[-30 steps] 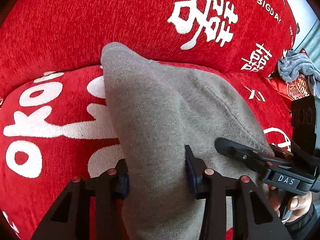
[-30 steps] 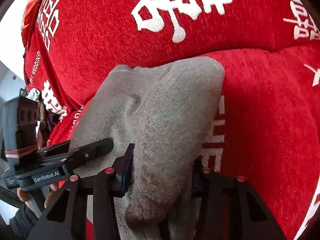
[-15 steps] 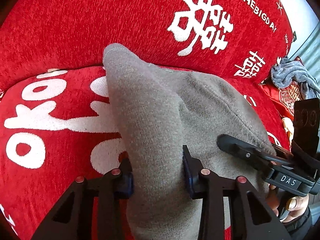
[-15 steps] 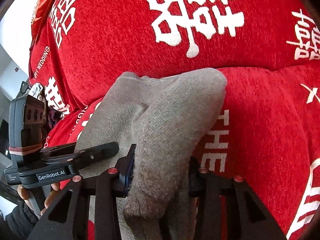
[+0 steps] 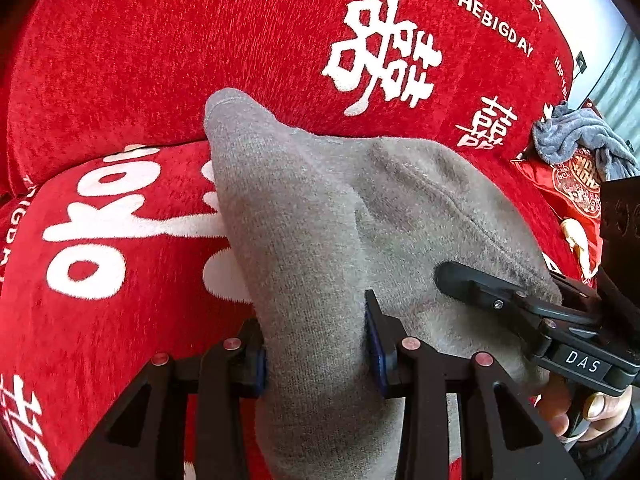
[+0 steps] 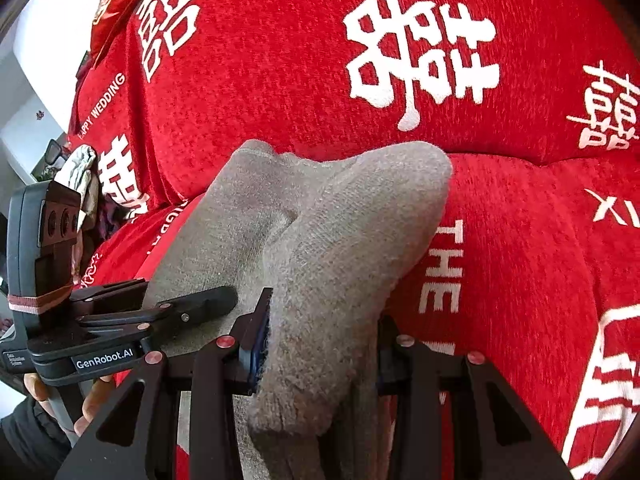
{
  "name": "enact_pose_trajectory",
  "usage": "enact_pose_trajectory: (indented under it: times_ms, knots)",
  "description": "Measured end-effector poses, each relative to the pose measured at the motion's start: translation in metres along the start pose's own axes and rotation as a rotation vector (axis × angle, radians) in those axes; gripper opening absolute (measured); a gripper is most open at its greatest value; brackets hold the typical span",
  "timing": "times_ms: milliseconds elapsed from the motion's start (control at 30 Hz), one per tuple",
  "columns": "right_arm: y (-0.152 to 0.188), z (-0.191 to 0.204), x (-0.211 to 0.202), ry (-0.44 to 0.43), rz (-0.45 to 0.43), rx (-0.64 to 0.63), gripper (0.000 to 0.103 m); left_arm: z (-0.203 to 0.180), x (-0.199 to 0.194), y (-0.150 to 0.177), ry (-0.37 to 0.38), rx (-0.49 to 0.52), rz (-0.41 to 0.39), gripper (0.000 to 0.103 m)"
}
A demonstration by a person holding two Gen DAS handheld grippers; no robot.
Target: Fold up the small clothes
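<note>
Grey garment (image 5: 320, 240) pinched by both our grippers, one bunched edge each. Left gripper (image 5: 316, 354) clamped on its fold; right gripper (image 6: 320, 344) clamped on other fold, cloth spilling between fingers (image 6: 256, 340). We hold garment lifted off red sofa cover (image 5: 120, 280), far edge draping toward backrest with white characters (image 5: 384, 52). Beyond, at right edge of left view, crumpled grey cloth (image 5: 576, 140) lies well apart.

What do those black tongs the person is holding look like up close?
Both tongs are matte black plastic with angular fingers, blue pads and small red rivets. The left tongs carry a white GenRobot.AI label and a boxy camera block; the right tongs read DAS. Bare fingers and dark sleeves show.
</note>
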State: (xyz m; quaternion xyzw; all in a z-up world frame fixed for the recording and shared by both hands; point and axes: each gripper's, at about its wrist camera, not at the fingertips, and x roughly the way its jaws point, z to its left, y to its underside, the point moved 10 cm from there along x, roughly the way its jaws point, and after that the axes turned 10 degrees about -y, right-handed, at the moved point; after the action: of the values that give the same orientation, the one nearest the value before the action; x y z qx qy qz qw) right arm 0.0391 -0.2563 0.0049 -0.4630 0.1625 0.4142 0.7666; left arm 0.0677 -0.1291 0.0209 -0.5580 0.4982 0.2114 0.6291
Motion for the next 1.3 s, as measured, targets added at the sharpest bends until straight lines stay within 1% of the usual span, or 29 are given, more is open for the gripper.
enact_pose_trajectory:
  times_ms: [267,467,733,1000,1300]
  knots:
    - [0.021,0.019,-0.016,0.024,-0.007,-0.025,0.042,-0.003,-0.019,0.024,0.0,0.007,-0.014,0.04]
    - [0.041,0.028,-0.02,0.028,-0.005,-0.024,0.042,0.0,-0.026,0.046,-0.005,0.007,-0.009,0.04]
    - [0.06,0.046,-0.022,0.036,-0.001,-0.046,0.042,0.007,-0.037,0.068,-0.016,0.008,-0.019,0.04]
    - [0.076,0.067,-0.015,0.023,0.0,-0.053,0.042,0.025,-0.047,0.086,-0.042,-0.001,-0.027,0.04]
    - [0.092,0.086,-0.004,0.018,0.014,-0.063,0.042,0.045,-0.053,0.107,-0.054,-0.02,-0.018,0.04]
